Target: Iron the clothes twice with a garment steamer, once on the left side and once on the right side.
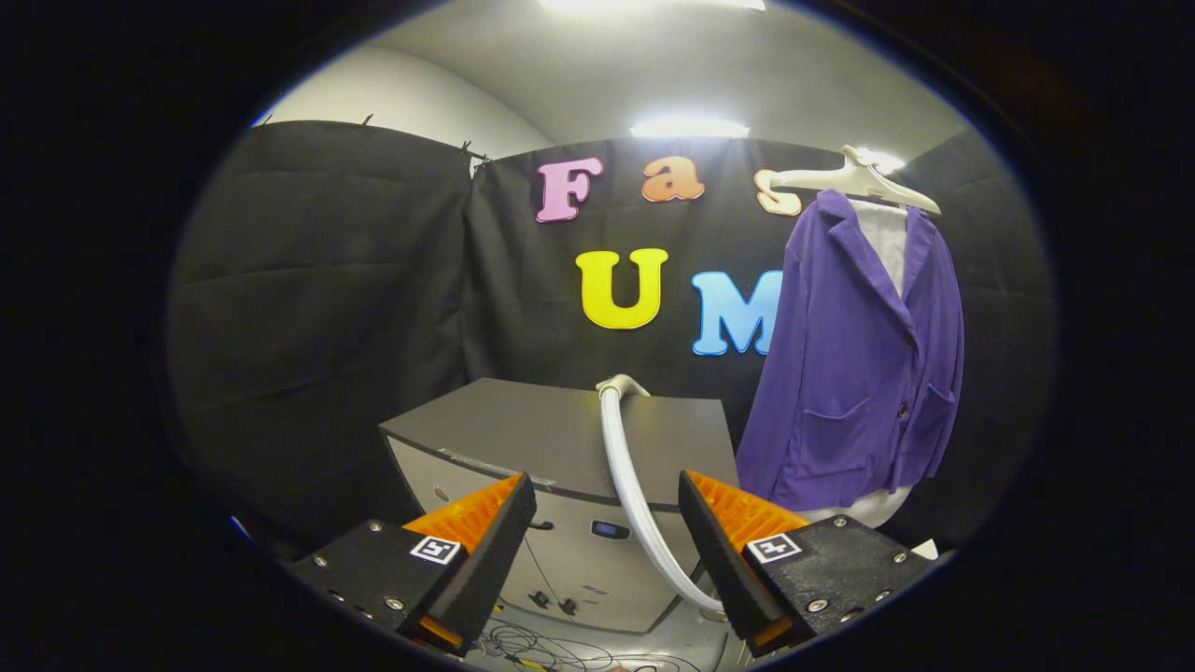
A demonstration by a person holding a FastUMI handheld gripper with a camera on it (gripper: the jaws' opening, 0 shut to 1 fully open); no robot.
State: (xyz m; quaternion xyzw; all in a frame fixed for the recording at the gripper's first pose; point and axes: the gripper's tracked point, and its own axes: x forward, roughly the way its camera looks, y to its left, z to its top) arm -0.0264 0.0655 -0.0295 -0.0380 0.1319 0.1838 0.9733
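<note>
Your gripper (607,523) is wide open and empty, so first reach for the steamer hose (627,467) before the jacket (859,364).

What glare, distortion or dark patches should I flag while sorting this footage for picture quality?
In the gripper view, the ceiling lights blow out to white, with glare washing the hanger; fisheye bends the cabinet edges and wall folds; the purple jacket and white hose are sharp and well lit; the open gripper holds nothing, its fingers in shade, and the floor cables are dim.
</note>
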